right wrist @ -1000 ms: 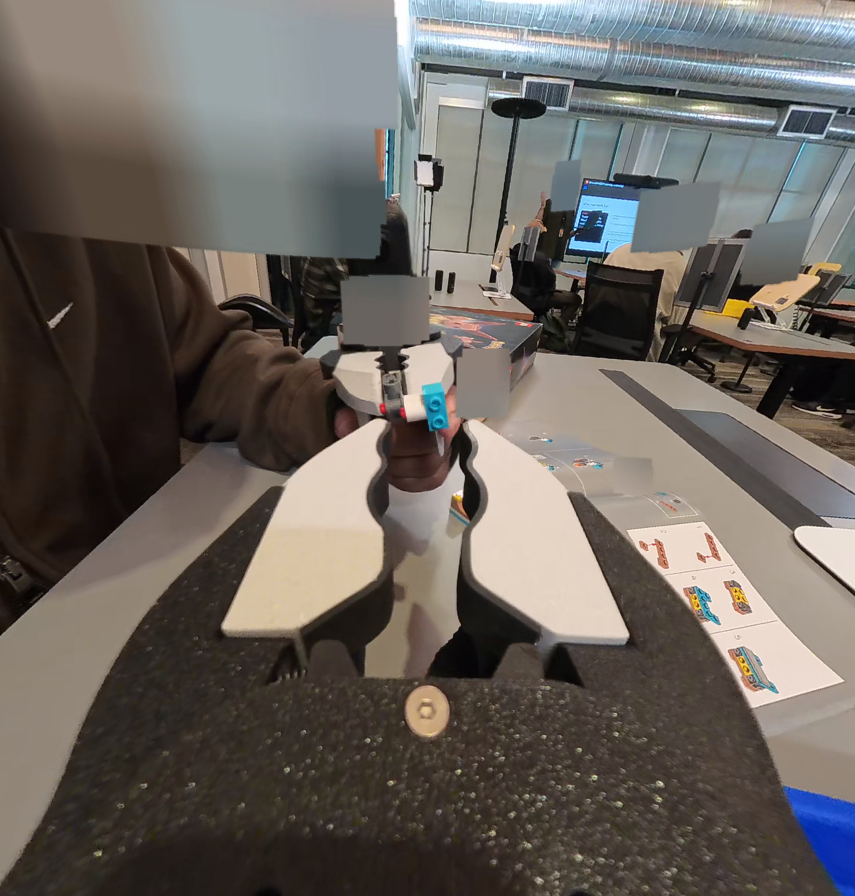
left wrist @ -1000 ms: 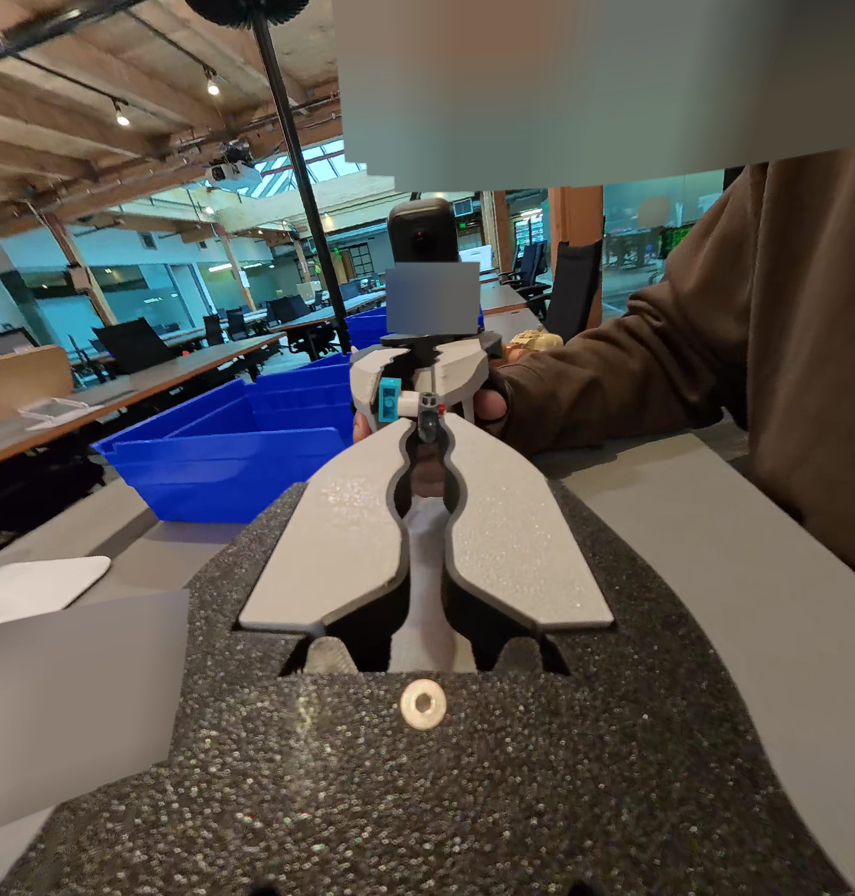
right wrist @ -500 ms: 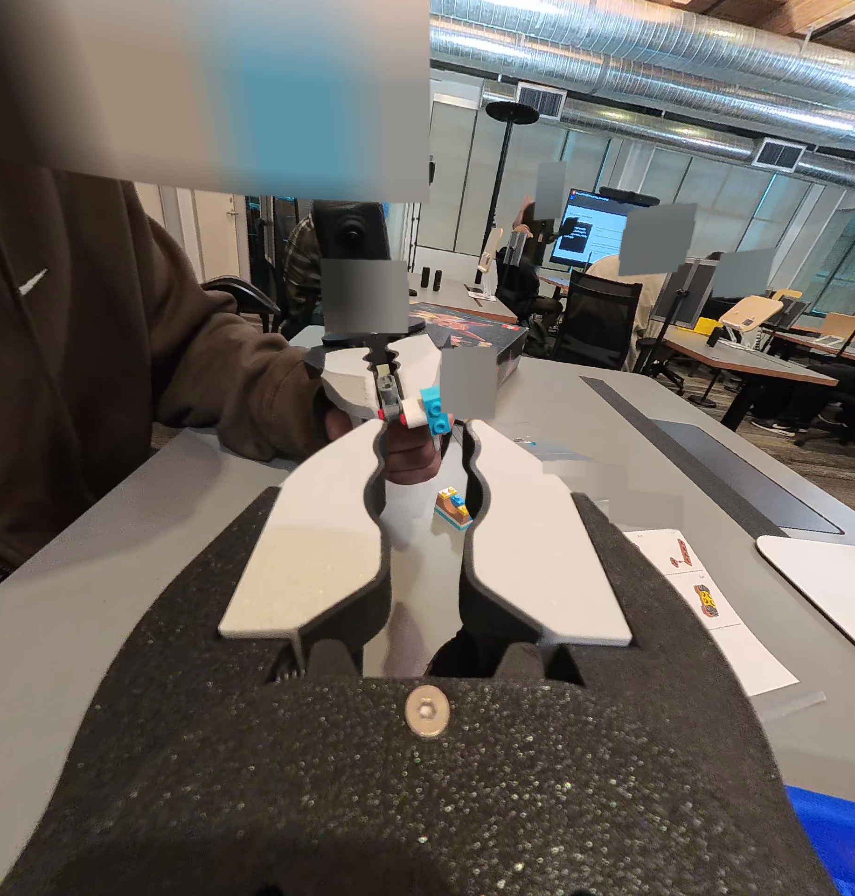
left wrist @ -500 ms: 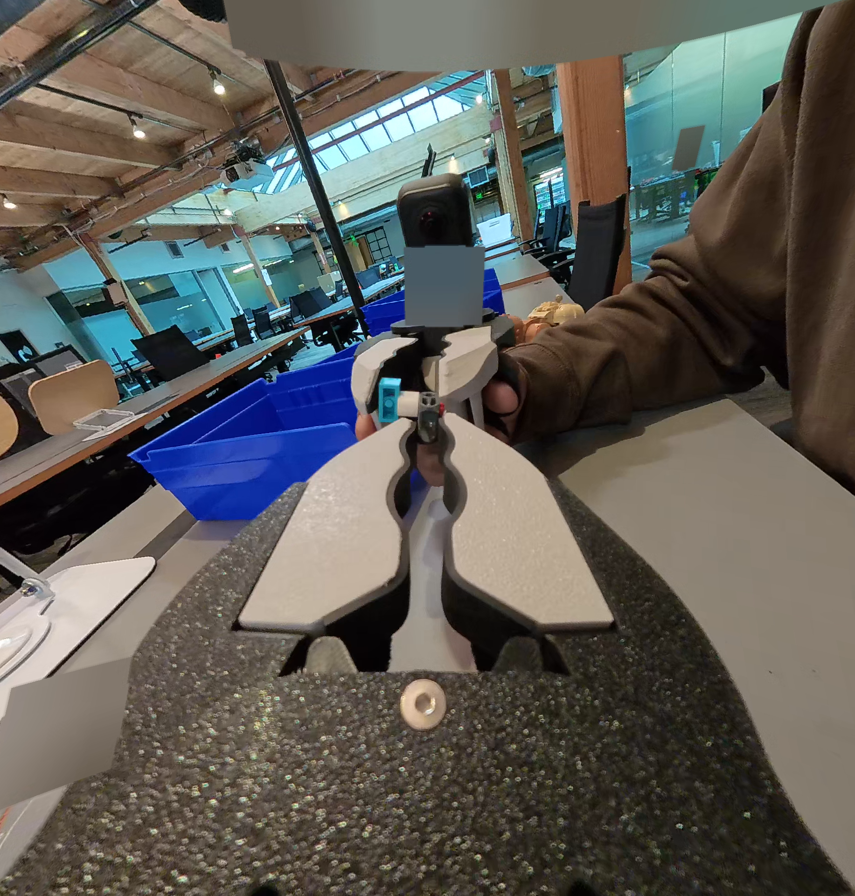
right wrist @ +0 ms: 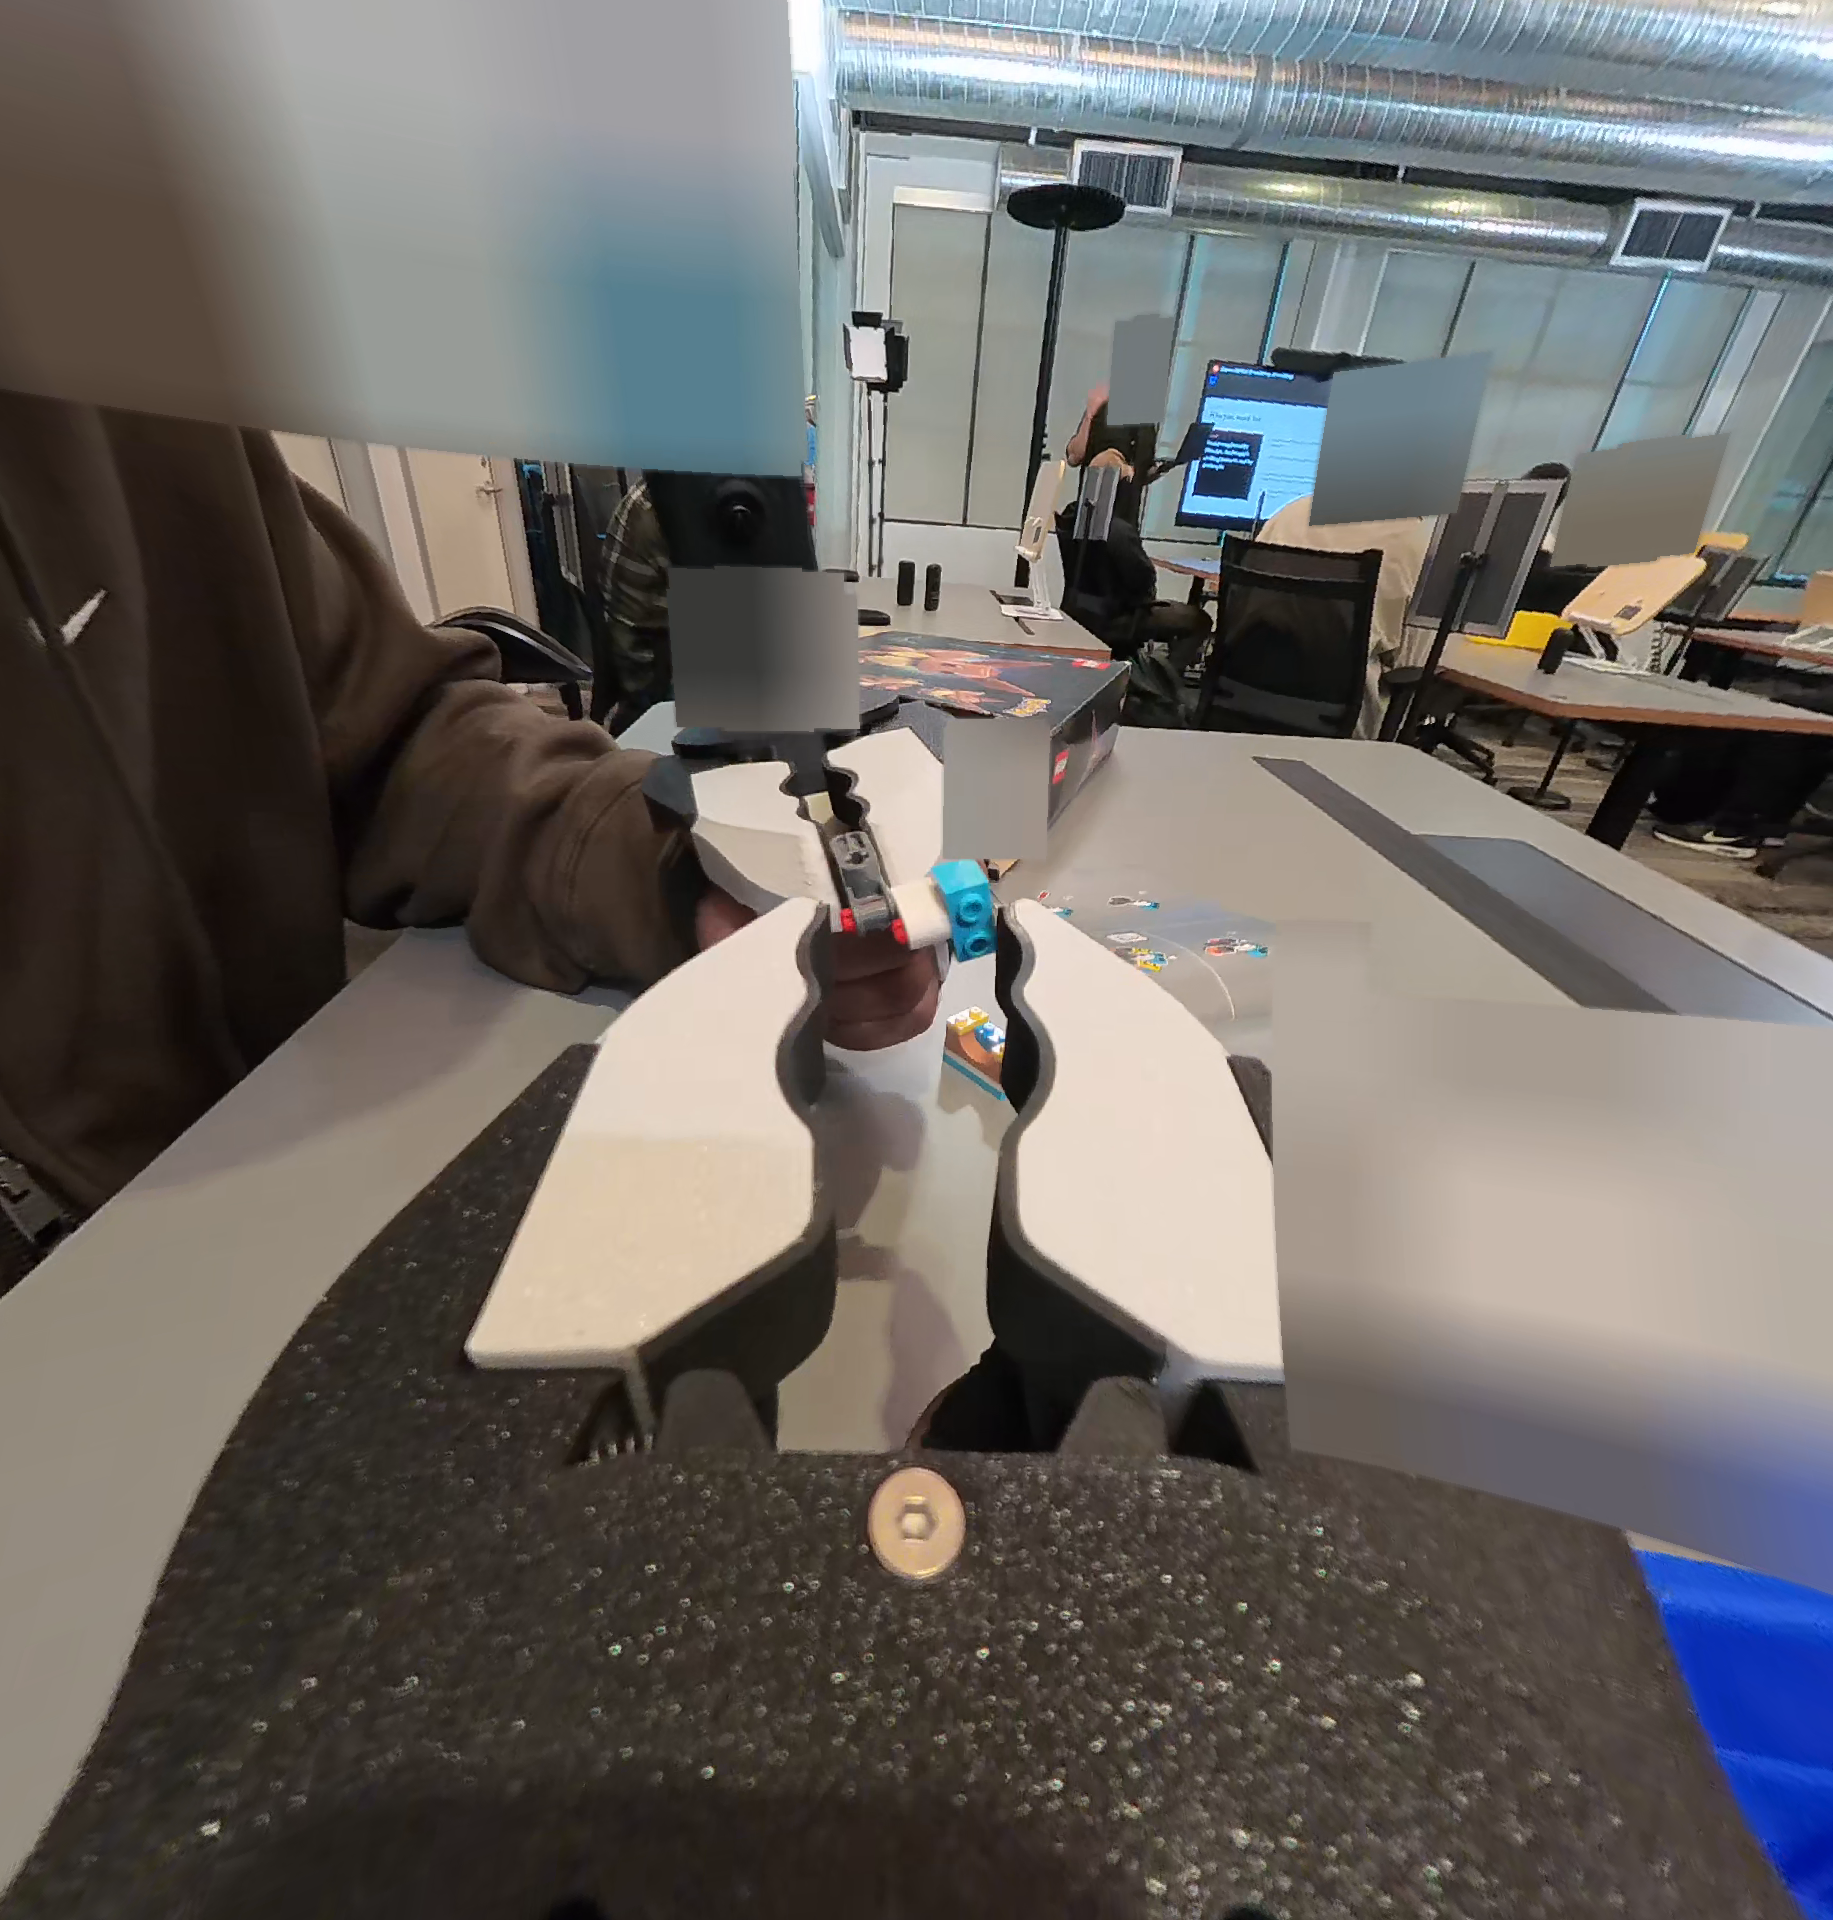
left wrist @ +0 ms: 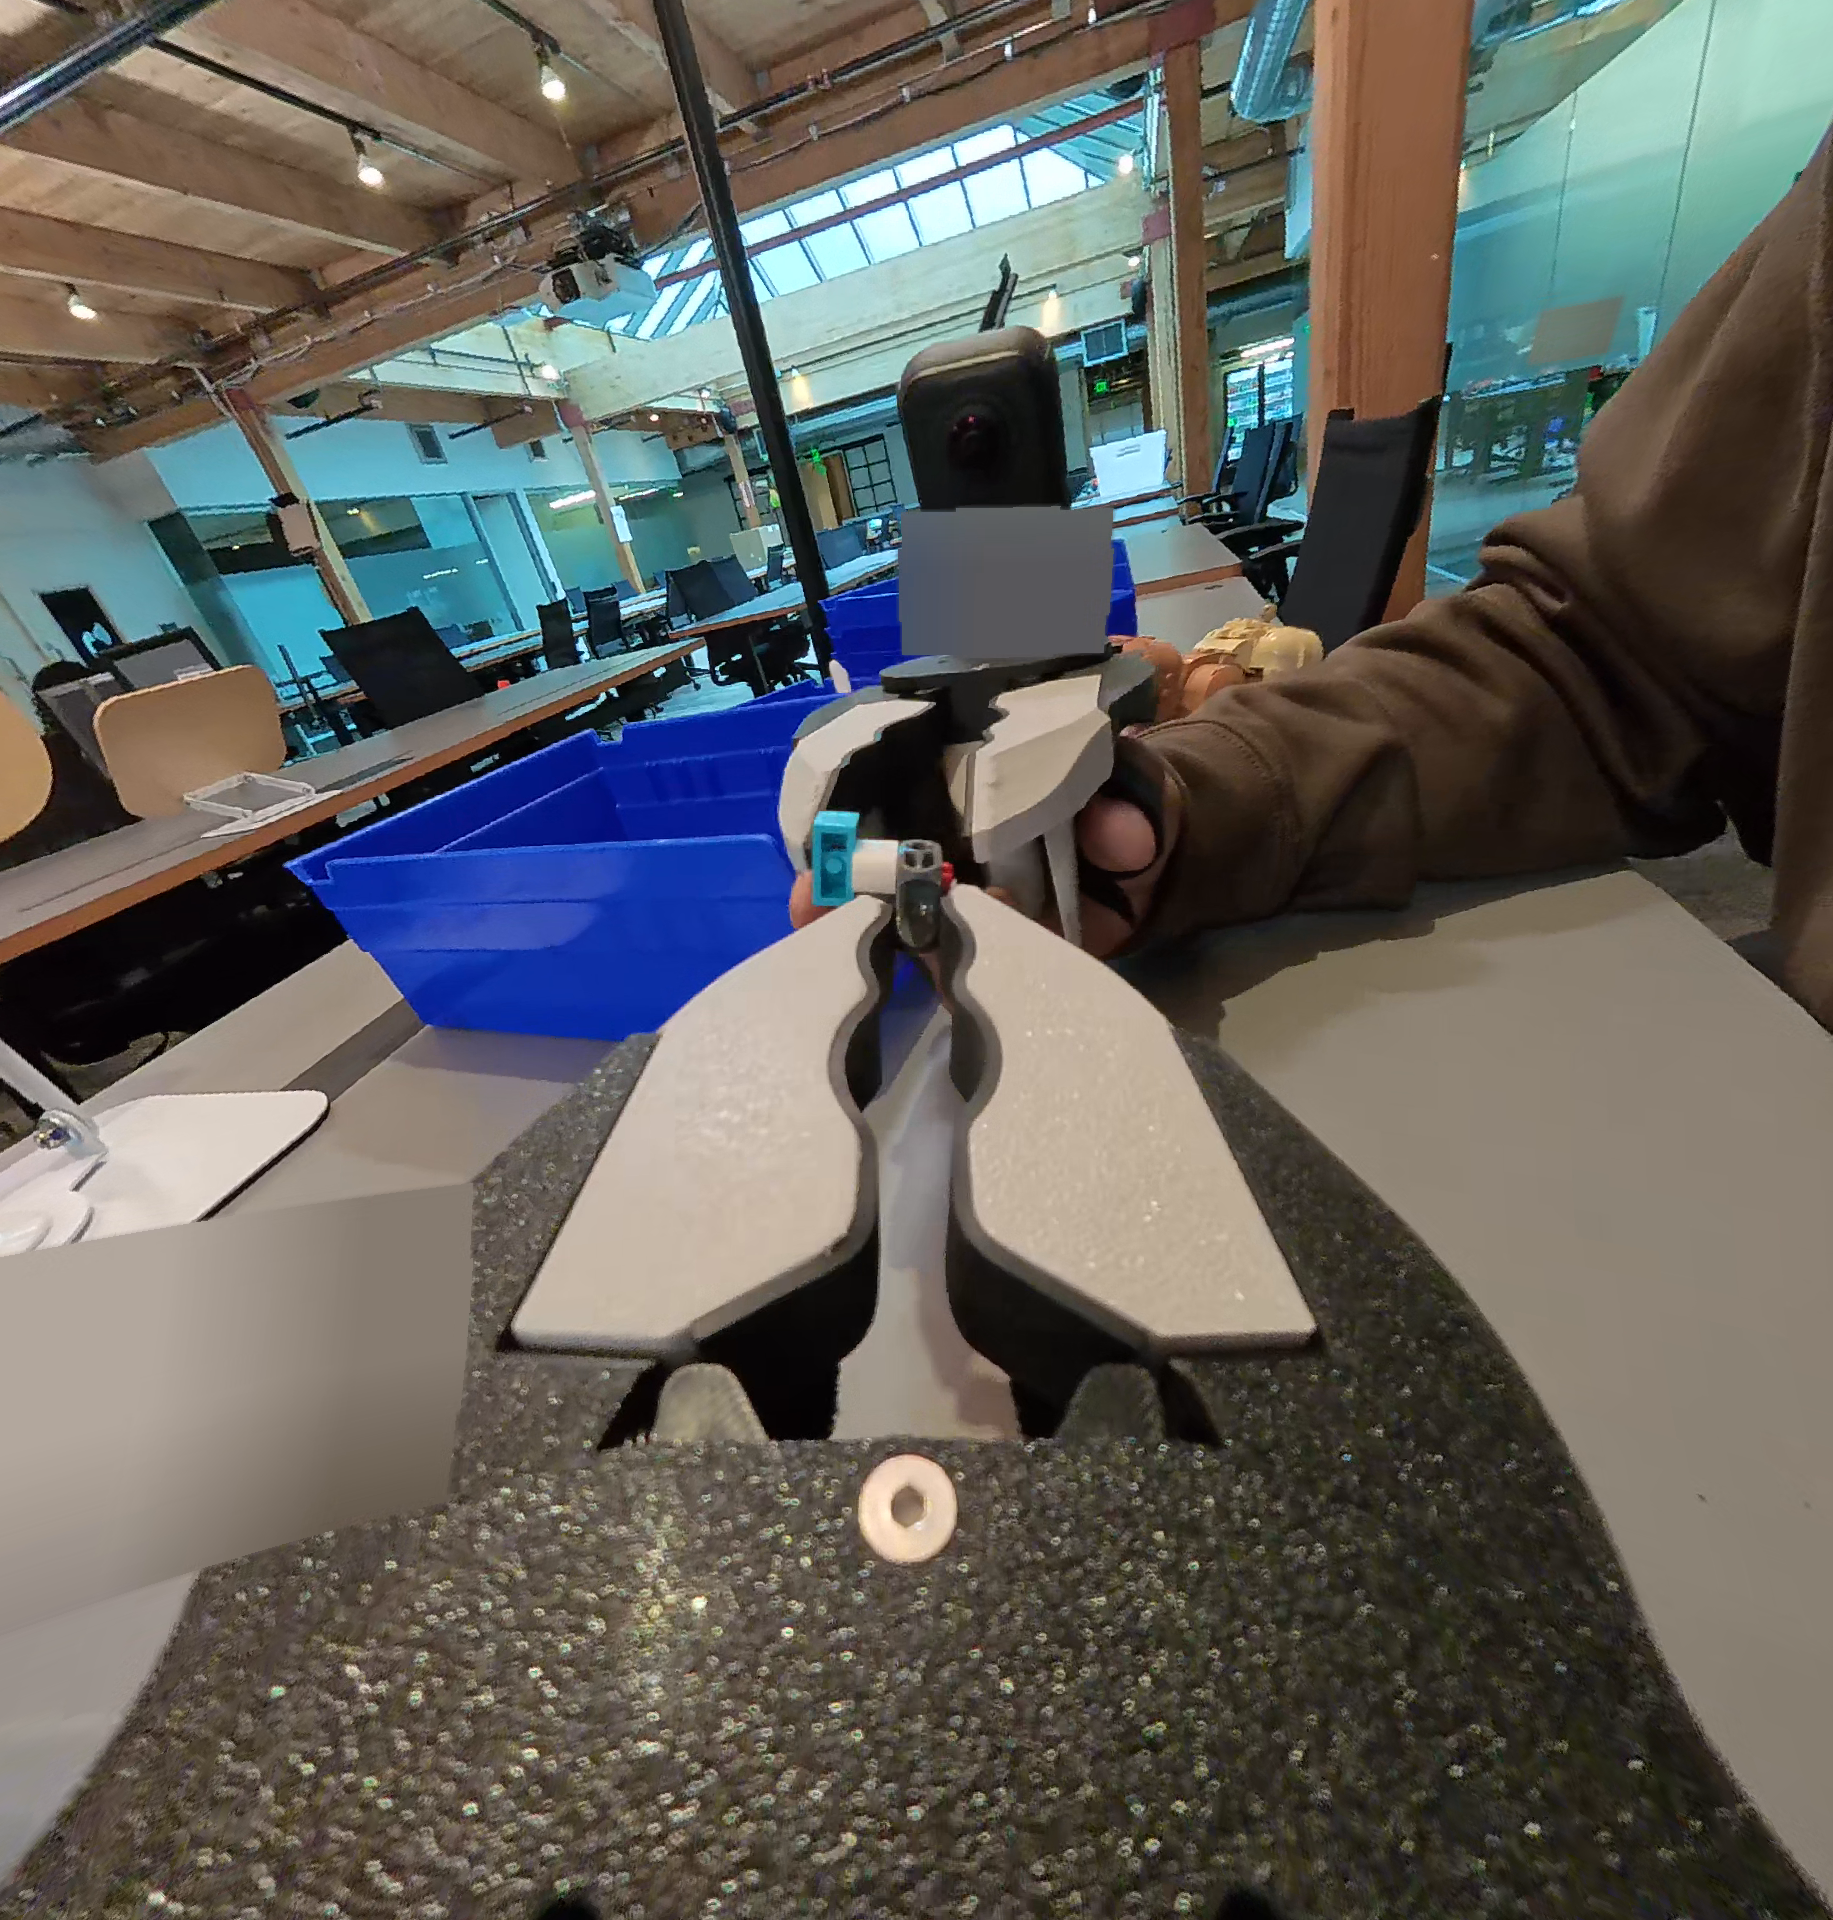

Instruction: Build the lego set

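Observation:
My left gripper (left wrist: 917,920) is shut on a small lego assembly: a dark grey piece (left wrist: 917,883) with red ends, a white piece and a teal brick (left wrist: 834,857) sticking out sideways. It is held in the air above the grey table (left wrist: 1463,1143). My right gripper (right wrist: 907,920) faces it, open, with the assembly (right wrist: 917,914) level between its fingertips and the teal brick (right wrist: 966,909) close to the right finger. In the left wrist view the right gripper's fingers (left wrist: 1047,769) stand apart behind the assembly.
A small partly built lego model (right wrist: 979,1049) lies on the table below the right gripper, next to instruction sheets (right wrist: 1182,945) and a lego box (right wrist: 995,675). Blue bins (left wrist: 579,894) and a white stand base (left wrist: 195,1132) sit on the left gripper's side. A person's brown sleeves (right wrist: 424,790) hold both grippers. My two grippers' fingertips are within a few centimetres of each other.
The grippers have come closer together, so the assembly now sits level between the right fingertips instead of above them. Both views have shifted, and the small model on the table has come into view.

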Tool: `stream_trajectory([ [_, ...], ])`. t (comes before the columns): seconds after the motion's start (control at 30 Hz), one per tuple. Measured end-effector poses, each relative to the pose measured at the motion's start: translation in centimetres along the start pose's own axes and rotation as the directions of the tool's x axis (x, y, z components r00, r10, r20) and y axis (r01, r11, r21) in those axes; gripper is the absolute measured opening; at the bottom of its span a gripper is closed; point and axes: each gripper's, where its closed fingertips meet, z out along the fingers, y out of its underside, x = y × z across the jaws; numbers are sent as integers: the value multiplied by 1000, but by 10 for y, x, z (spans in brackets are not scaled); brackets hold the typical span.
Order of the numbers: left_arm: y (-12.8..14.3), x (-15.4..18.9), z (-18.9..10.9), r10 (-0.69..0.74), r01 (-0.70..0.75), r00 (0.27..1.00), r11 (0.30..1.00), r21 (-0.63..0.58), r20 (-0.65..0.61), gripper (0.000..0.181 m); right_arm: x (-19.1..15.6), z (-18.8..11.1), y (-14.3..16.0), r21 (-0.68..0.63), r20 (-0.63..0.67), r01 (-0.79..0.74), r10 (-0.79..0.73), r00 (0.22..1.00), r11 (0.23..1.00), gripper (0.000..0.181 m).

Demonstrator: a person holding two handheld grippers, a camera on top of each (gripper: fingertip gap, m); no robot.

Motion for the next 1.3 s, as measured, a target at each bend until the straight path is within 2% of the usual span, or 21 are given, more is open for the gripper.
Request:
stream_trajectory([
  [0.43, 1, -11, -4, -56, 55, 998, 998, 27, 38, 7, 7, 1, 18, -13, 1, -64, 64, 998, 998, 30],
  [1.3, 0, -13, -5, -68, 67, 997, 997, 35, 39, 7, 9, 1, 20, -12, 11, -99, 99, 995, 995, 30],
])
